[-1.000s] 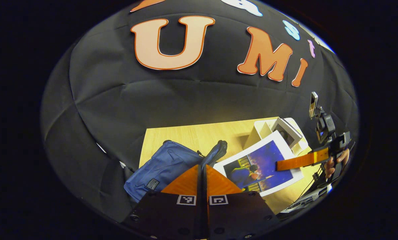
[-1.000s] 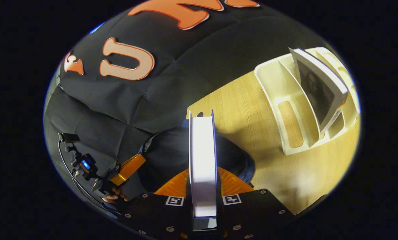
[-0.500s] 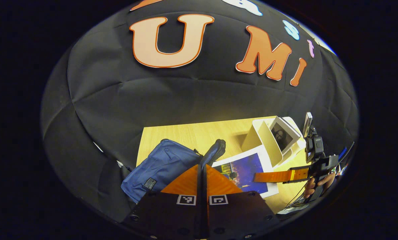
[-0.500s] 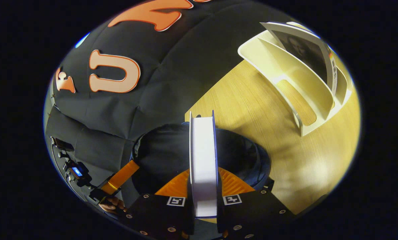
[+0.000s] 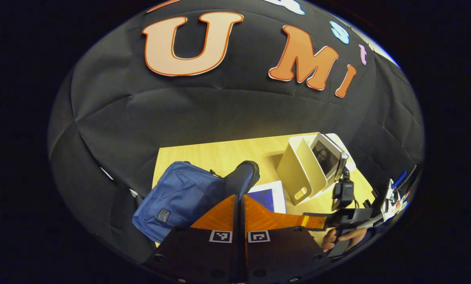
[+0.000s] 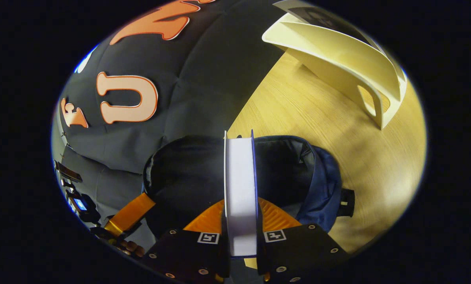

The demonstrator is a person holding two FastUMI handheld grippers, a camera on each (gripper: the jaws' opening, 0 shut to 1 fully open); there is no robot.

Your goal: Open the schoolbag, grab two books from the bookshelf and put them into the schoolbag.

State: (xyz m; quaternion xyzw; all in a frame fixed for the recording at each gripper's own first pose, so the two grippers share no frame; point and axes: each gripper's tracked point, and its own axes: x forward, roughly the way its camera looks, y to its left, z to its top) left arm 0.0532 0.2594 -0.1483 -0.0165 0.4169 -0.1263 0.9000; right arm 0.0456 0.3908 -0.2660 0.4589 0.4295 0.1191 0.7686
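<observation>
The blue schoolbag (image 5: 176, 193) lies on the wooden table (image 5: 219, 156). My left gripper (image 5: 239, 197) is shut on the schoolbag's dark upper rim (image 5: 244, 175) and holds it lifted. In the right gripper view the schoolbag's mouth (image 6: 188, 169) gapes open and dark. My right gripper (image 6: 240, 202) is shut on a book, white page edge (image 6: 239, 185) up, just over that mouth. The book's blue cover (image 5: 270, 197) peeks out beside the left fingers. The white bookshelf (image 5: 300, 173) holds a second book (image 5: 324, 157) with a portrait cover.
The bookshelf (image 6: 338, 47) stands at the table's far right, a bare strip of tabletop (image 6: 318, 130) between it and the schoolbag. A hand (image 5: 338, 238) holds the right gripper (image 5: 312, 221). The left gripper (image 6: 129, 213) sits at the mouth's left edge.
The right gripper has carried the book away from the bookshelf and down to the schoolbag's open mouth. The left gripper has kept its hold on the rim.
</observation>
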